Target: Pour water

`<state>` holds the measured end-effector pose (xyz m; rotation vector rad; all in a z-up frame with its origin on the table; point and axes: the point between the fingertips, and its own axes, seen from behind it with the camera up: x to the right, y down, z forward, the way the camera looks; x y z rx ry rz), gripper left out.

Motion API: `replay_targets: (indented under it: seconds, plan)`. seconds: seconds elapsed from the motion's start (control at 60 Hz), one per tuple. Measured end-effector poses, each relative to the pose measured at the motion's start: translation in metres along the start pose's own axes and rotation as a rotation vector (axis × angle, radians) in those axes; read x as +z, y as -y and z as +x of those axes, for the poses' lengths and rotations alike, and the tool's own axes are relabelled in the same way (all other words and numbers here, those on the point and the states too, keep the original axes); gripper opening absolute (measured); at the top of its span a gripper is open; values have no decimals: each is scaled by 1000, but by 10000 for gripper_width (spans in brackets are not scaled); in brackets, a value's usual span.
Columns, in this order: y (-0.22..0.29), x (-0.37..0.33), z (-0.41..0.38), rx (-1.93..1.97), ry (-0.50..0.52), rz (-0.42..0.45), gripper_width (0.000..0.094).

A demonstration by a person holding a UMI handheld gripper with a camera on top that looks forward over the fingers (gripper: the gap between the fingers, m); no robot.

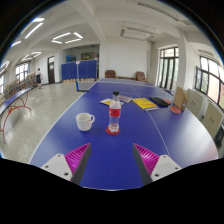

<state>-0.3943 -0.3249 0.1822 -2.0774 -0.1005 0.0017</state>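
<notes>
A clear plastic water bottle [115, 114] with a red label and a white cap stands upright on the blue table [150, 130], ahead of my fingers. A white cup [85, 121] with a handle stands to the left of the bottle, apart from it. My gripper [111, 159] is open and empty, with its pink pads spread wide above the table's near part. The bottle is beyond the fingers, roughly in line with the gap between them.
Yellow sheets [145, 103] lie on the table to the far right of the bottle. An orange-brown box [179, 99] stands at the right edge. Red chairs [12, 105] stand on the floor at the left. Windows line the right wall.
</notes>
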Motion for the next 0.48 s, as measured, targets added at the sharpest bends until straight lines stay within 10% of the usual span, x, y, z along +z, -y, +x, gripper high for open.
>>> replay_targets:
  seconds: [0.483]
  plan:
    - [-33,-114,3,7,-51,26,849]
